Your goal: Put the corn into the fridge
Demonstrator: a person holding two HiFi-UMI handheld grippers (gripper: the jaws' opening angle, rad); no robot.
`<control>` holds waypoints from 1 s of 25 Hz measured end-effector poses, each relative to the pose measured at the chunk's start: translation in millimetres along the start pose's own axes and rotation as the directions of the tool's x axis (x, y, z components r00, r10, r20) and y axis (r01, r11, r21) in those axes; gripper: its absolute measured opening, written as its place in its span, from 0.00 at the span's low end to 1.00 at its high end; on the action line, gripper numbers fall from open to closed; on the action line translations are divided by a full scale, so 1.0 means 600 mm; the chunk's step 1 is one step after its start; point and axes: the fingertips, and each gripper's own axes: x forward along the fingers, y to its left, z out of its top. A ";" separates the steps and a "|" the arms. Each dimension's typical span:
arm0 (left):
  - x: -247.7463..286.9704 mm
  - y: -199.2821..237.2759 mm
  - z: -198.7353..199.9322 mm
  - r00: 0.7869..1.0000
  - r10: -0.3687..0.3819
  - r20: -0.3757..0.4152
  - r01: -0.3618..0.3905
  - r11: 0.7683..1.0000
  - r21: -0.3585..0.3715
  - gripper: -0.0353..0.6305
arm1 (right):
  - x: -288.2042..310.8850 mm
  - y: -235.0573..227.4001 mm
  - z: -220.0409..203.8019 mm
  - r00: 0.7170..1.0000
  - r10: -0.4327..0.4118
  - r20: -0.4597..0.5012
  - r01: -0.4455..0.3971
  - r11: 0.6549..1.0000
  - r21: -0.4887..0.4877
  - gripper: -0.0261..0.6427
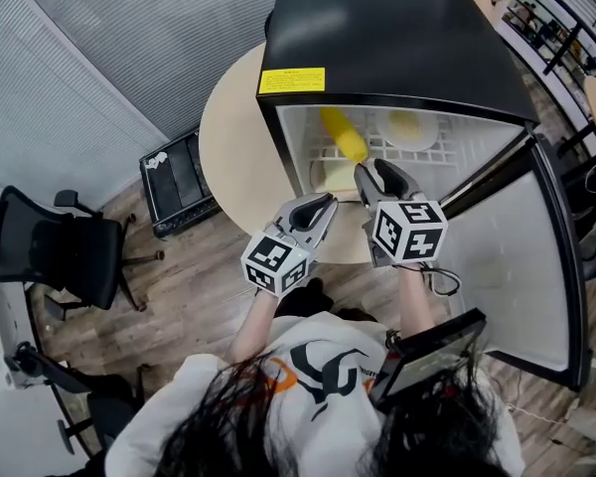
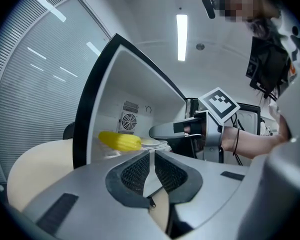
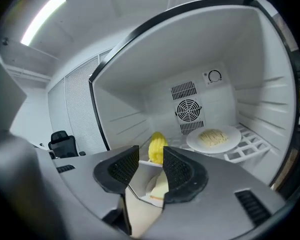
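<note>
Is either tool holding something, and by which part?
Nothing is held. The yellow corn cob lies on the white fridge shelf beyond the open right tool; the left tool is empty.

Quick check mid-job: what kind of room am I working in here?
Probably an office: a swivel chair, slatted blinds along the wall, and a small fridge set on a round table.

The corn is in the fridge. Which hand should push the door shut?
Probably the right. The right gripper is beside the open door, which hangs on that side, and its fingers are apart and empty. The left gripper sits farther from the door.
</note>
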 end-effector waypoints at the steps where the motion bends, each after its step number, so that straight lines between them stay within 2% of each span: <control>1: 0.001 -0.007 -0.001 1.000 0.003 0.001 -0.003 1.000 0.001 0.11 | -0.009 -0.001 -0.003 1.000 0.005 0.005 -0.005 1.000 0.008 0.27; 6: -0.001 -0.045 -0.007 1.000 0.023 0.002 -0.023 1.000 0.003 0.11 | -0.051 -0.002 -0.024 1.000 0.028 0.004 -0.028 0.999 0.025 0.23; 18: -0.038 -0.127 -0.052 0.995 0.100 -0.030 -0.101 0.994 -0.035 0.11 | -0.130 0.015 -0.121 0.993 0.096 -0.067 -0.092 0.994 0.067 0.16; 25: -0.076 -0.150 -0.071 0.989 0.138 -0.050 -0.141 0.989 -0.044 0.11 | -0.158 0.038 -0.171 0.987 0.123 -0.106 -0.112 0.988 0.101 0.13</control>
